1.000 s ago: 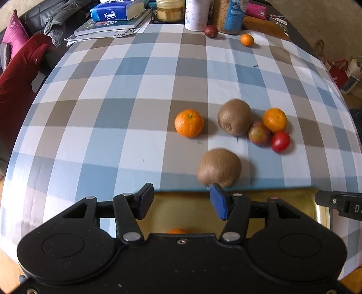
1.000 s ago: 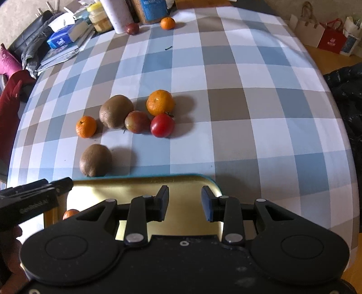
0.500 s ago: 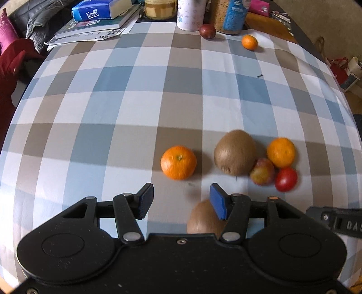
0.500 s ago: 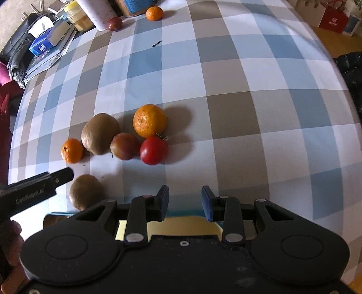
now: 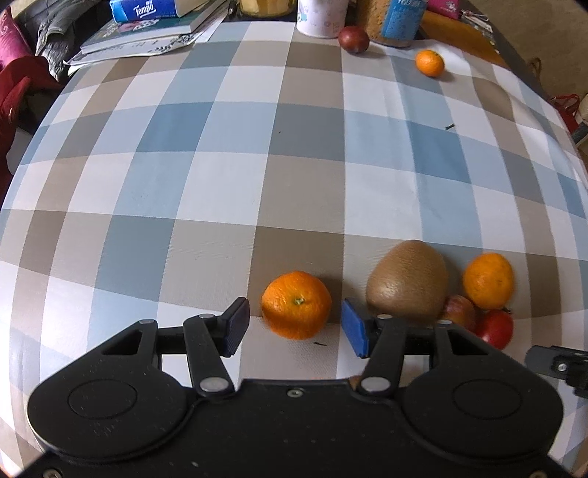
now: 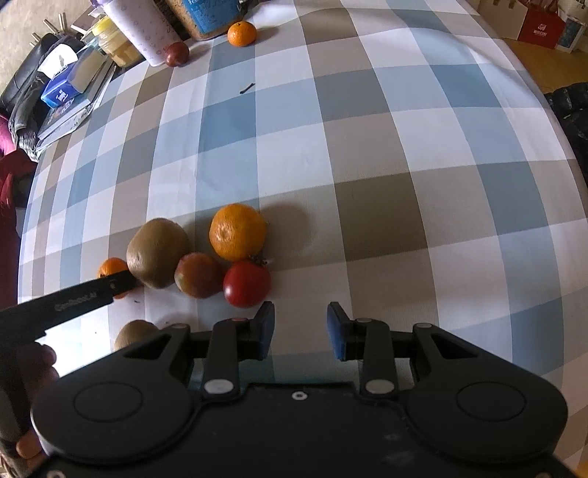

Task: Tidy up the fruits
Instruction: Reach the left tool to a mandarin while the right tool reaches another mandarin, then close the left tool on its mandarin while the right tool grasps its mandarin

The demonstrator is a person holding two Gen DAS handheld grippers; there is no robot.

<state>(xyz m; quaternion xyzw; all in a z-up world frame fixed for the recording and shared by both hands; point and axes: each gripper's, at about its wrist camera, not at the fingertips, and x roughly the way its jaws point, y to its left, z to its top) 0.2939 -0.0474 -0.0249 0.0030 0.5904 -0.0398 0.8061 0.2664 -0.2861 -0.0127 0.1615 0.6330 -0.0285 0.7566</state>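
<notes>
My left gripper [image 5: 294,327] stands open over a small orange [image 5: 296,304], which lies between its blue pads without touching them. Right of it a kiwi [image 5: 408,281] huddles with a reddish plum [image 5: 457,310], a second orange [image 5: 488,280] and a red tomato [image 5: 494,327]. In the right wrist view my right gripper [image 6: 300,331] is open and empty, just right of and below the tomato [image 6: 247,283]. The plum [image 6: 198,274], the kiwi [image 6: 158,252] and the larger orange [image 6: 237,231] lie beyond it. A second kiwi [image 6: 134,332] peeks out at the lower left.
A far orange [image 5: 429,63] and a dark plum [image 5: 353,38] rest by a white cup [image 5: 321,18] and a jar [image 5: 393,22] at the back edge. Books and a tissue pack [image 5: 147,11] sit back left. A hand [image 6: 29,371] holds the left gripper's body [image 6: 73,303].
Both grippers moved forward over the checked cloth and sank a little. The golden tray slid out of both views. The small orange now lies between the left pads, and the near kiwi is hidden under that gripper.
</notes>
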